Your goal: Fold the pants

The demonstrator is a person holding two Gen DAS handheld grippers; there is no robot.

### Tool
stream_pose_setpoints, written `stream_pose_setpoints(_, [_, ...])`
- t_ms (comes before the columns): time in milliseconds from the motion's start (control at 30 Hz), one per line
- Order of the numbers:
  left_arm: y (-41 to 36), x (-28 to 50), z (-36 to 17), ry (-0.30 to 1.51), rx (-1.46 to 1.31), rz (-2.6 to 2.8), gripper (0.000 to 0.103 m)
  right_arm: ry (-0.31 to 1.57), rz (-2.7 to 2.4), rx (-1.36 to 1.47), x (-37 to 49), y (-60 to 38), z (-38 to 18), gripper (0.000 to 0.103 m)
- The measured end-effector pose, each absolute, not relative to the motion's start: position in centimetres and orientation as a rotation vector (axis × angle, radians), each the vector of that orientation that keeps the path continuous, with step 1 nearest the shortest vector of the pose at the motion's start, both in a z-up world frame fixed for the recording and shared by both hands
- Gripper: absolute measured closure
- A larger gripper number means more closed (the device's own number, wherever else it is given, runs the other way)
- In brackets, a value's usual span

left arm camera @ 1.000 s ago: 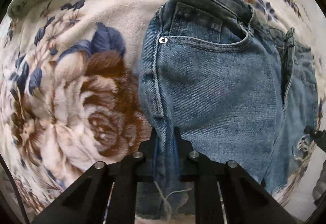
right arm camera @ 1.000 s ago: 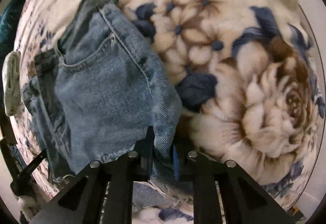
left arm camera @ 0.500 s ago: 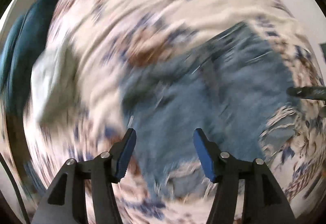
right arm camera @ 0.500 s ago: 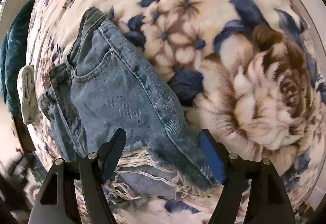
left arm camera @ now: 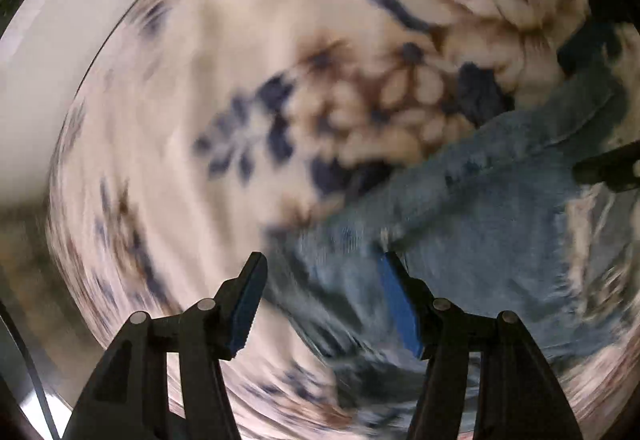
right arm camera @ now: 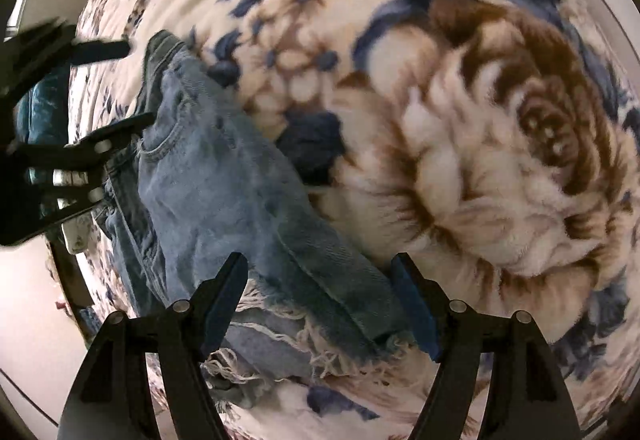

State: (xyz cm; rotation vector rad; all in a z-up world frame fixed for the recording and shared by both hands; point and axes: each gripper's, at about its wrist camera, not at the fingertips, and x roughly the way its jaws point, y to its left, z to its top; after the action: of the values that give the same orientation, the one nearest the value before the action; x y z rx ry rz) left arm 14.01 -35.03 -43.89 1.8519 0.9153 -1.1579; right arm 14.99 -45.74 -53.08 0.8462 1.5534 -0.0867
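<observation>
Folded blue jeans (right arm camera: 224, 192) with frayed hems lie on a floral blanket (right arm camera: 480, 160). In the right wrist view my right gripper (right arm camera: 320, 272) is open, its jaws spread above the frayed hem end, holding nothing. My left gripper (right arm camera: 136, 84) shows at the left of that view, over the waistband end. In the blurred left wrist view my left gripper (left arm camera: 322, 274) is open and empty, with the jeans (left arm camera: 480, 232) lying to its lower right and the right gripper's tip (left arm camera: 608, 168) at the right edge.
The cream, blue and brown flowered blanket (left arm camera: 280, 100) covers the whole bed. A teal cushion (right arm camera: 44, 108) and a pale cloth (right arm camera: 78, 236) lie beyond the jeans at the left edge. The bed's edge and a pale wall (left arm camera: 48, 72) show at the left.
Both grippers let go of the jeans and opened. The jeans now lie folded on the blanket. The left gripper swung quickly to the left, blurring its view.
</observation>
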Motion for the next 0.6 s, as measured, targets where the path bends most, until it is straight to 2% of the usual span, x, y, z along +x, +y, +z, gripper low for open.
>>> stream_pose_setpoints(167, [-36.3,11.4,-47.2,0.929,2.068,-1.233,0.044,1.543,-0.075,0.935,14.0,-47.2,-54.6,0.026])
stream_pose_setpoints(400, [-36.0,8.2,-46.3,0.97,2.175,-1.331,0.043,1.508,-0.027,1.039,13.1,-49.6,-55.8,0.026])
stream_pose_setpoints(467, [-35.8,8.7,-46.5,0.97,2.169,-1.365,0.057,1.494,-0.015,1.051,12.9,-50.1,-55.8,0.031])
stream_pose_setpoints(500, [-35.7,8.7,-46.3,0.952,2.168,-1.387,0.061,1.489,-0.016,1.047,12.7,-50.3,-55.7,0.034])
stream_pose_setpoints(533, [-35.4,8.3,-45.8,0.918,2.169,-1.386,0.069,1.49,-0.018,1.038,12.7,-50.3,-55.6,0.039])
stream_pose_setpoints(600, [-35.0,7.6,-44.8,0.899,2.14,-1.378,0.076,1.48,-0.01,1.037,12.7,-50.0,-55.3,0.051])
